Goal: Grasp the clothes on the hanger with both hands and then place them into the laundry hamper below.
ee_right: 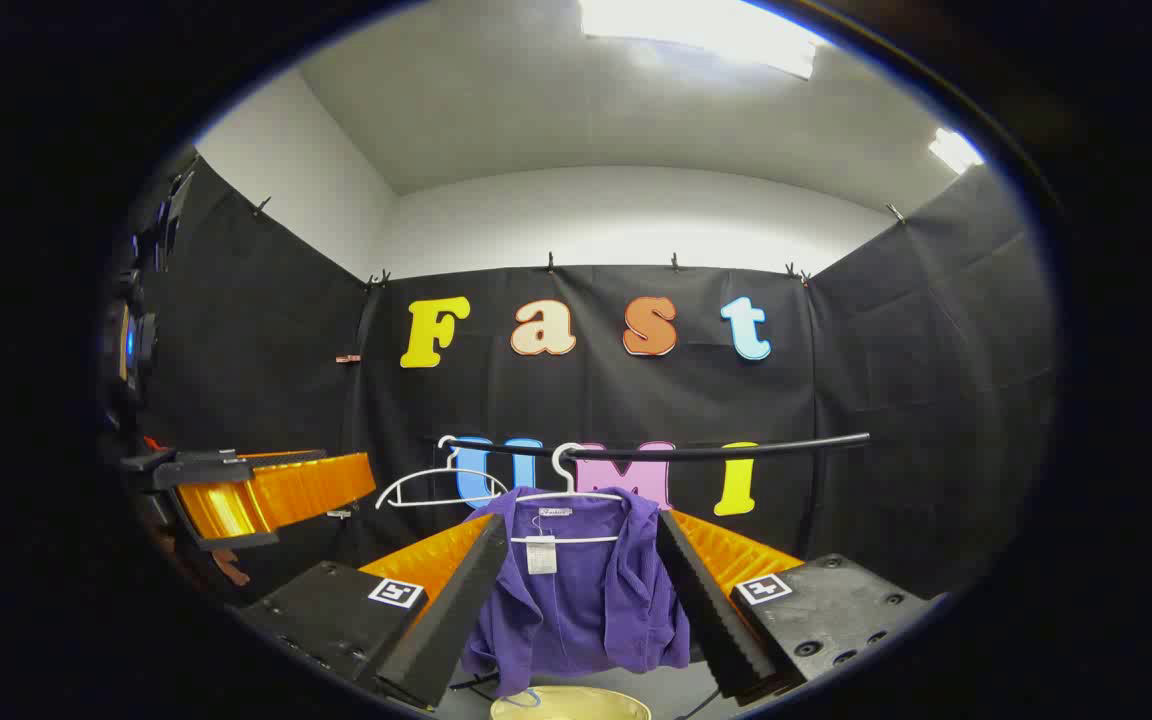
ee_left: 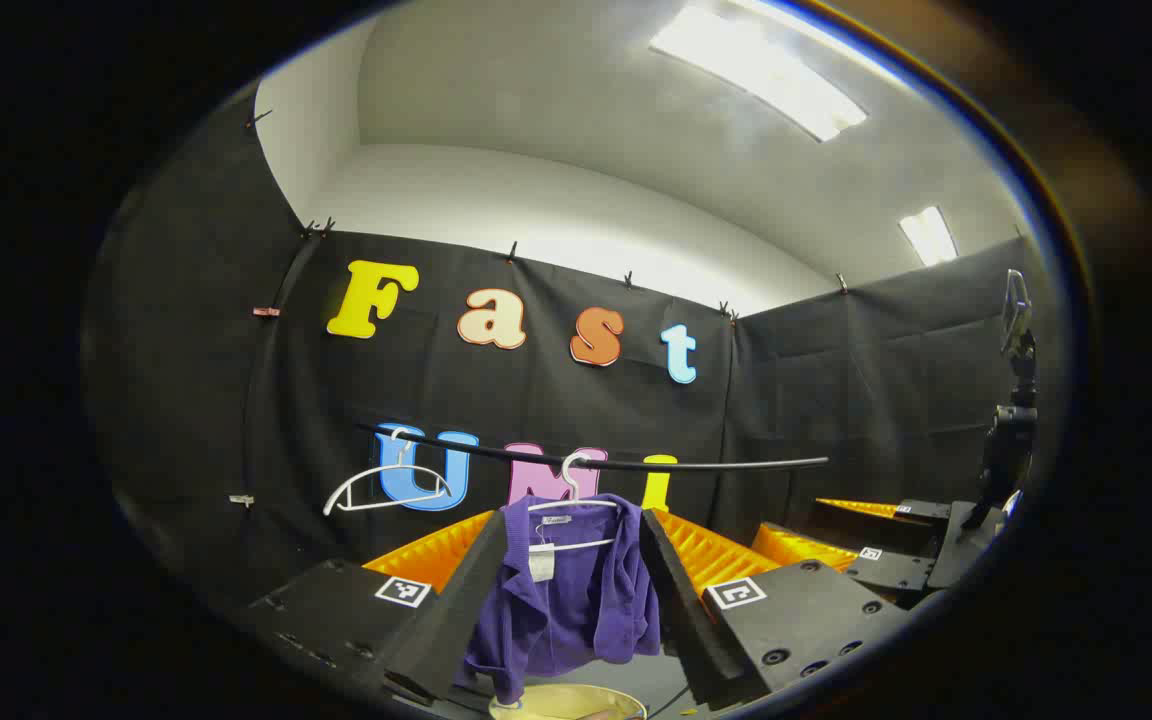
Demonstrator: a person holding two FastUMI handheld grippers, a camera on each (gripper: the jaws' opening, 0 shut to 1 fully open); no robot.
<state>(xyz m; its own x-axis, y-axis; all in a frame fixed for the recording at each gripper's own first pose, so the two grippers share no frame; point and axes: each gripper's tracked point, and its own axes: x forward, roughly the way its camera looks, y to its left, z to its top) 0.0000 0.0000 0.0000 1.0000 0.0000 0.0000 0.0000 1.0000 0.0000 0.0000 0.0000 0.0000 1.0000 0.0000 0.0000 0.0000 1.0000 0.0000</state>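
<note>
Along the back wall of the booth, item one: a black rail (ee_right: 676,452) running level in front of the cloth, set high so whatever hangs from it clears the floor.

Item two: the purple garment (ee_right: 576,600), hung on a white hanger (ee_right: 568,495) hooked over the rail, collar up and a pale tag at the neck. It drapes open and slack, so I judge both shoulders are free to be taken at once.

Item three: the laundry hamper (ee_right: 570,703), a pale rim directly under the hem, placed so a released garment falls straight in.

Item four: a second white hanger (ee_right: 433,488), bare, to the left of the garment on the same rail.

Item five: my left claw (ee_left: 571,600), fingers spread wide and holding nothing, the garment framed in the gap between them but well short of contact.

Item six: my right claw (ee_right: 576,600), likewise wide open and empty, aimed squarely at the garment. In its view the left claw (ee_right: 256,495) sits off to the left.

Neither shoulder is gripped yet.
</note>
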